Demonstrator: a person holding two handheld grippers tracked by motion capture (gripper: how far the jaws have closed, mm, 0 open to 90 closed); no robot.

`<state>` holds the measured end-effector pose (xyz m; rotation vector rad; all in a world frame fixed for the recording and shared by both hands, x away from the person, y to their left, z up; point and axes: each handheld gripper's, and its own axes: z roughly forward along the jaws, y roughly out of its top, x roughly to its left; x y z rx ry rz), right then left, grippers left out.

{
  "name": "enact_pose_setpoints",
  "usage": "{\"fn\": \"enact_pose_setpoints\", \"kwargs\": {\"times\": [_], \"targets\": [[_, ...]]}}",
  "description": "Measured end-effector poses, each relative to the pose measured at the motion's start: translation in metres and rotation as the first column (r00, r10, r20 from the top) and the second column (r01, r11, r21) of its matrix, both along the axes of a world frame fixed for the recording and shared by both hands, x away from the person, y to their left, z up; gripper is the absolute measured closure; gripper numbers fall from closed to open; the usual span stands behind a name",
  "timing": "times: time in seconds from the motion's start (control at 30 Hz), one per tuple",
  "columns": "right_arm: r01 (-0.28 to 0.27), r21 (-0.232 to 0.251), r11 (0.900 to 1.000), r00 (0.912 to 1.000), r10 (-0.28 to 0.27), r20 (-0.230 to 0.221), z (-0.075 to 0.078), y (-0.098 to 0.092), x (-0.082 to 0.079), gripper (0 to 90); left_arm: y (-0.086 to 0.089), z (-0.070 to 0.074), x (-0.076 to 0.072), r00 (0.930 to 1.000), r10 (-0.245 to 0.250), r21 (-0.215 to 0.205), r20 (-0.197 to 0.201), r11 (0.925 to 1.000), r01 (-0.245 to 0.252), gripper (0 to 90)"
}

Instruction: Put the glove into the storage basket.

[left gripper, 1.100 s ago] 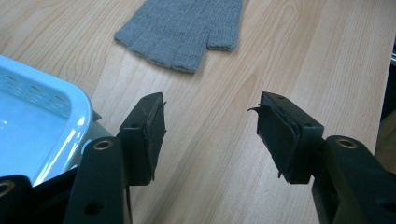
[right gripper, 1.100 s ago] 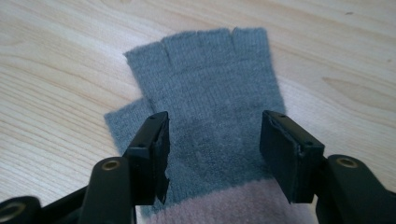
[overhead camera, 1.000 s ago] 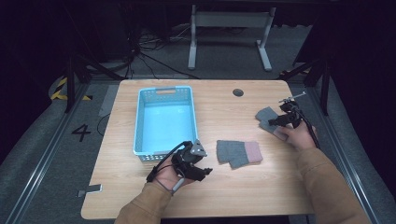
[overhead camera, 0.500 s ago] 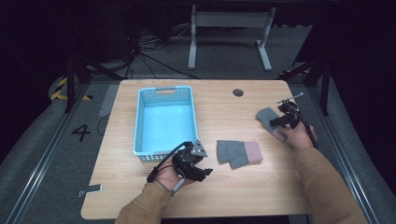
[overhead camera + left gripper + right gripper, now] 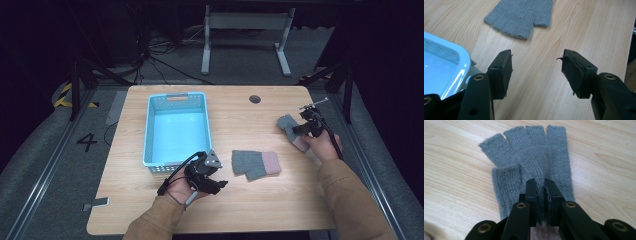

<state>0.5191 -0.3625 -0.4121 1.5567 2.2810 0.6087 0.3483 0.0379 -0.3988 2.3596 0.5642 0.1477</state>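
Two grey knitted fingerless gloves with pink cuffs lie on the wooden table. One glove (image 5: 255,164) lies flat near the table's middle, also in the left gripper view (image 5: 520,15). My left gripper (image 5: 216,183) is open just left of it, by the basket's near corner, jaws wide apart (image 5: 536,72) over bare wood. The other glove (image 5: 289,126) lies at the right. My right gripper (image 5: 299,131) is shut on that glove (image 5: 534,160), pinching a fold of its palm between the jaws (image 5: 541,192).
A light blue plastic basket (image 5: 150,131) stands at the table's left centre, its rim (image 5: 461,62) beside my left gripper. A round cable hole (image 5: 255,99) sits near the far edge. Dark floor, cables and a stand's legs lie beyond the table.
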Motion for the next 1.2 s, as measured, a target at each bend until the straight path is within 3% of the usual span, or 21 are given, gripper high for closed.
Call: {"fn": "enact_pose_setpoints", "kwargs": {"times": [0.3, 0.5, 0.87, 1.07, 1.2], "targets": [[-0.059, 0.023, 0.998, 0.9967, 0.057, 0.057, 0.026, 0.004, -0.019, 82.7, -0.001, 0.001, -0.001, 1.0, 0.001, -0.004, 0.007, 1.0, -0.001, 41.9], [-0.133, 0.023, 0.991, 0.9877, 0.13, 0.087, 0.043, 0.015, -0.034, 82.4, 0.0, 0.003, -0.001, 0.9999, 0.008, -0.002, 0.01, 1.0, -0.008, 41.4], [-0.304, 0.022, 0.952, 0.944, 0.298, 0.141, 0.067, 0.05, -0.064, 82.2, -0.001, 0.004, -0.003, 1.0, 0.001, -0.003, 0.007, 1.0, -0.001, 41.3], [-0.407, 0.01, 0.913, 0.9034, 0.401, 0.153, 0.073, 0.073, -0.08, 82.1, -0.001, 0.004, -0.003, 1.0, 0.001, -0.002, 0.007, 1.0, -0.001, 41.3], [-0.452, 0.005, 0.892, 0.8817, 0.446, 0.154, 0.072, 0.085, -0.087, 82.0, -0.001, 0.004, -0.003, 0.9999, -0.001, 0.0, 0.01, 1.0, 0.001, 41.9]]}}
